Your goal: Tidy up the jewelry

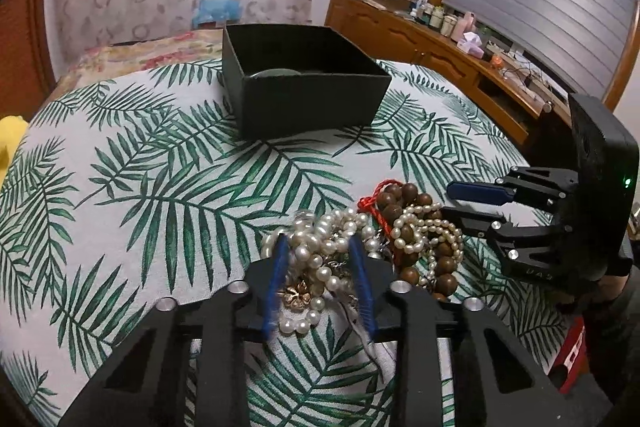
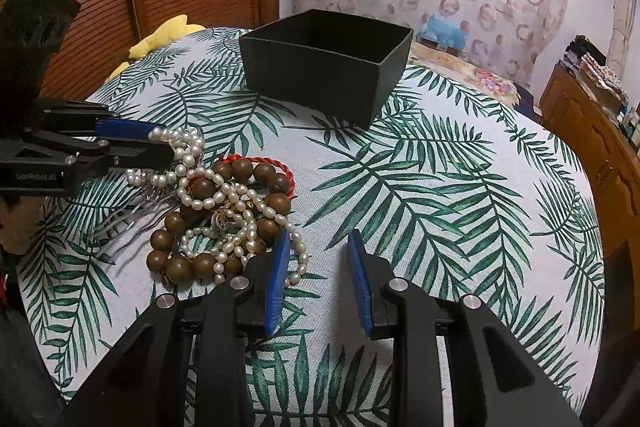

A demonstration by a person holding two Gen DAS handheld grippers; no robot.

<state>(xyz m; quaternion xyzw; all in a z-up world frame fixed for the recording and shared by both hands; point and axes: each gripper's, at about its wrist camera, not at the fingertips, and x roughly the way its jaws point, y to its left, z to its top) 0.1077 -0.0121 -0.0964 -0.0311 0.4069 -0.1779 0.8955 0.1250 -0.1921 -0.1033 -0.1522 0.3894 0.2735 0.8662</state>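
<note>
A tangled jewelry pile lies on the palm-leaf tablecloth (image 1: 160, 187): white pearl strands (image 1: 320, 247) (image 2: 224, 195), a brown wooden bead bracelet (image 1: 404, 195) (image 2: 240, 169) and a red cord (image 1: 368, 203) (image 2: 280, 163). My left gripper (image 1: 318, 241) (image 2: 164, 143) has its blue pads pressed on a clump of pearl strands at the pile's near edge; a gold flower charm (image 1: 296, 293) sits between the fingers. My right gripper (image 2: 320, 239) (image 1: 450, 203) stands open at the pile's other side with only cloth between its fingers. An open black box (image 1: 304, 95) (image 2: 320, 83) stands behind the pile.
Silver comb-like tines (image 2: 132, 211) stick out from under the pile. A yellow cloth (image 2: 160, 35) lies at the table's far left edge. A wooden sideboard (image 1: 440, 47) (image 2: 580, 119) with clutter runs along the right. Bare tablecloth spreads between pile and box.
</note>
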